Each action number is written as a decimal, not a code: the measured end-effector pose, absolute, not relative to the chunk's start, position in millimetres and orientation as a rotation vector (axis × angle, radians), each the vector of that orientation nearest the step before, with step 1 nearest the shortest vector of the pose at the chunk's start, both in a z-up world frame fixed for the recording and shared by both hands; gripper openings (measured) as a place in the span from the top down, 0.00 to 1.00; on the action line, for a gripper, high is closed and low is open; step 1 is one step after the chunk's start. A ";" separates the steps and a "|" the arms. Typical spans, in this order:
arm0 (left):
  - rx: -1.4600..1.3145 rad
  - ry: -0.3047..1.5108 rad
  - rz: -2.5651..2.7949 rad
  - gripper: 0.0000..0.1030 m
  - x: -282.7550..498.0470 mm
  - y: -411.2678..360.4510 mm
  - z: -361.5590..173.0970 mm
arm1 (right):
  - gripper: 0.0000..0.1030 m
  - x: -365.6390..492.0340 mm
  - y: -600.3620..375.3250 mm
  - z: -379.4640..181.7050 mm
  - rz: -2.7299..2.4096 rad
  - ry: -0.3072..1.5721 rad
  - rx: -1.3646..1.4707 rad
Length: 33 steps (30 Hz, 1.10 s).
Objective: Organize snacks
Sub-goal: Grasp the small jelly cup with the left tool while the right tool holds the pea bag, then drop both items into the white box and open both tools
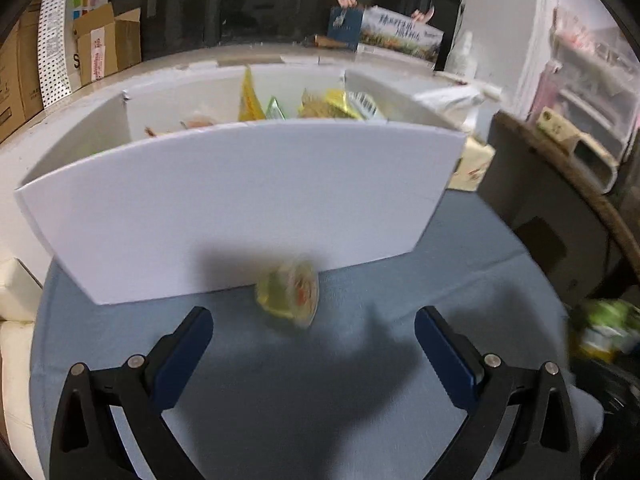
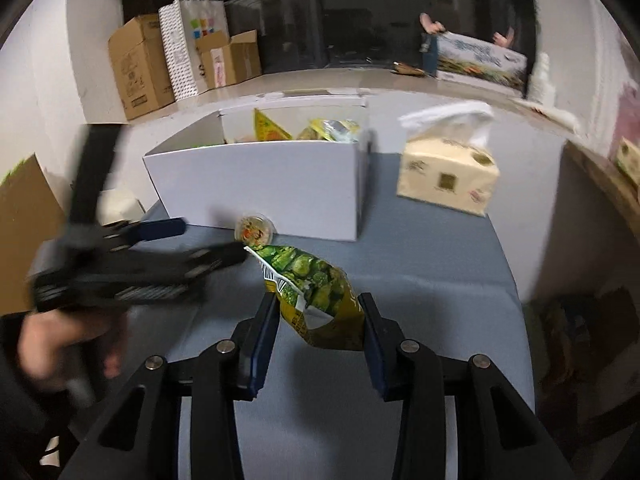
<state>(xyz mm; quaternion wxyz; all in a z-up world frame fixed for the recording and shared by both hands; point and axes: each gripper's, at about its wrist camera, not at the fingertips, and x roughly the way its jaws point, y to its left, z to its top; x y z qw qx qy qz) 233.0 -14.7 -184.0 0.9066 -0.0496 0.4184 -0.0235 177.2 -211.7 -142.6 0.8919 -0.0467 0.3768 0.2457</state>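
- Right gripper (image 2: 319,314): jaws part-closed on a green snack bag (image 2: 316,296), pads pressed to both sides of it; bag held above the blue tablecloth (image 2: 420,288), short of the white box (image 2: 264,184).
- Left gripper (image 1: 313,330): jaws spread wide, nothing between them; aimed at the near wall of the white box (image 1: 240,208). Seen blurred in the right wrist view (image 2: 208,240), left of the green snack bag.
- Jelly cup (image 1: 289,292): small, yellow, clear-lidded, blurred; on the tablecloth (image 1: 360,360) against the foot of the box's near wall, just ahead of the left gripper. Also seen in the right wrist view (image 2: 255,229).
- White box: open-topped, with yellow snack packets (image 1: 336,106) inside at the far end.
- Tissue pack (image 2: 450,172): on the tablecloth, to the right of the white box, apart from it.
- Cardboard boxes (image 2: 138,66): on the ledge beyond the white box.
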 end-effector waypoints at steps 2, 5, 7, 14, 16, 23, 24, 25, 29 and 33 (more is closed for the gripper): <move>-0.096 0.879 -0.036 0.00 246.3 -18.4 -192.3 | 0.58 173.9 -220.6 -143.5 0.502 0.784 -0.073; -0.096 0.899 -0.004 0.08 262.7 -16.0 -203.3 | 0.58 172.9 -234.3 -143.7 0.486 0.785 -0.040; -0.105 0.919 0.031 0.44 270.9 -10.4 -210.2 | 0.58 171.8 -239.9 -145.1 0.476 0.785 -0.029; -0.087 0.865 0.012 0.67 250.0 -3.8 -197.8 | 0.58 169.1 -240.8 -150.7 0.481 0.796 -0.015; -0.111 0.825 -0.020 0.67 232.2 0.5 -185.6 | 0.58 168.0 -237.1 -150.7 0.487 0.794 -0.021; -0.196 0.664 -0.055 0.67 151.5 24.1 -134.5 | 0.58 166.0 -217.1 -151.9 0.529 0.798 -0.041; -0.208 0.637 -0.055 0.67 142.3 30.2 -125.0 | 0.58 166.7 -213.7 -152.2 0.537 0.800 -0.041; -0.218 0.617 -0.052 0.67 137.0 36.9 -117.4 | 0.58 168.7 -207.4 -151.8 0.549 0.800 -0.044; -0.212 0.529 -0.037 0.67 134.4 59.9 -79.2 | 0.58 182.2 -175.6 -140.5 0.604 0.782 -0.053; -0.181 0.474 0.004 0.67 167.2 87.3 -44.5 | 0.58 209.2 -138.7 -110.9 0.660 0.719 -0.065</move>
